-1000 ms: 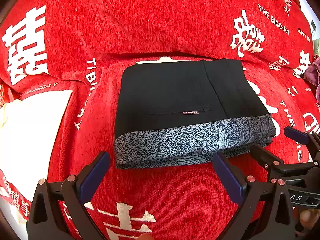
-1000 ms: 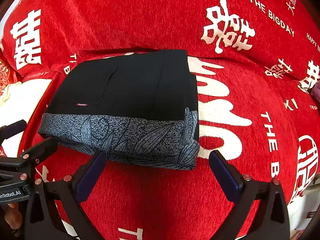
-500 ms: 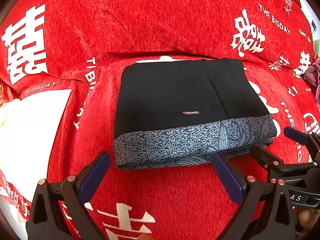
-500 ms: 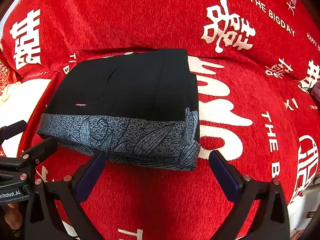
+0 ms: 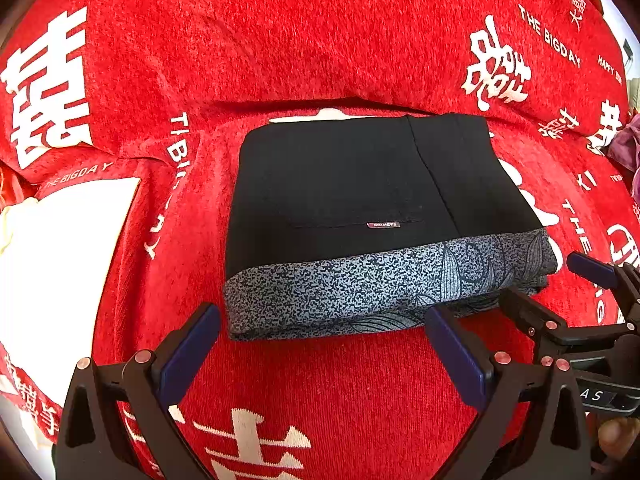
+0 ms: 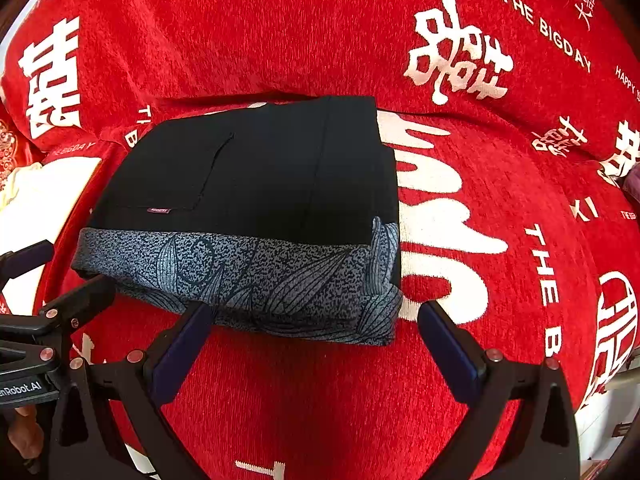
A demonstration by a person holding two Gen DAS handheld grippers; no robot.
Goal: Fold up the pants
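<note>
The black pants (image 5: 360, 184) lie folded into a compact rectangle on the red cover, with a grey leaf-patterned band along the near edge; they also show in the right wrist view (image 6: 256, 184). My left gripper (image 5: 320, 344) is open and empty just in front of the band's left half. My right gripper (image 6: 312, 340) is open and empty in front of the band's right half. Each gripper also shows at the edge of the other's view: the right one (image 5: 560, 292) and the left one (image 6: 56, 276).
A red sofa cover (image 5: 320, 40) with white characters lies under everything and rises at the back. A white cloth (image 5: 52, 260) lies to the left. A purple fabric (image 5: 628, 148) shows at the far right edge.
</note>
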